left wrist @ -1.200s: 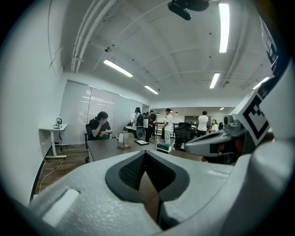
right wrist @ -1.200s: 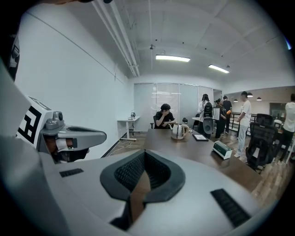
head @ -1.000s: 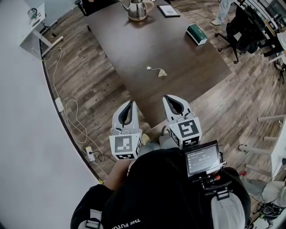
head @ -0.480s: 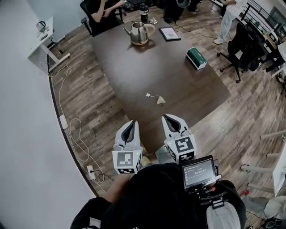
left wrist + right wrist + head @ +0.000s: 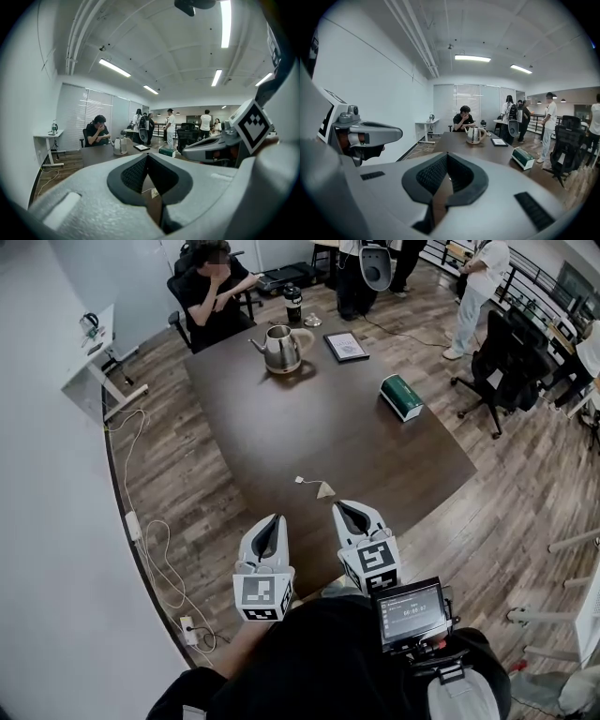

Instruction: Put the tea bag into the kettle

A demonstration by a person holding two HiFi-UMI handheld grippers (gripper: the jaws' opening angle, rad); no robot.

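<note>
We hold the left tongs [image 5: 273, 520] and the right tongs [image 5: 346, 510] side by side at the near end of the dark desk [image 5: 375, 456]. Both tongs are shut tight, tips touching, with nothing in them. The tea bag [image 5: 324, 489] lies on the desk just past the right tongs (its thin string trails off to the left). The kettle [image 5: 284, 348] stands upright at the far end of the desk, well apart from the tea bag. A green box [image 5: 400, 397] lies near the right edge. A person [image 5: 211, 287] sits in a chair behind the desk.
</note>
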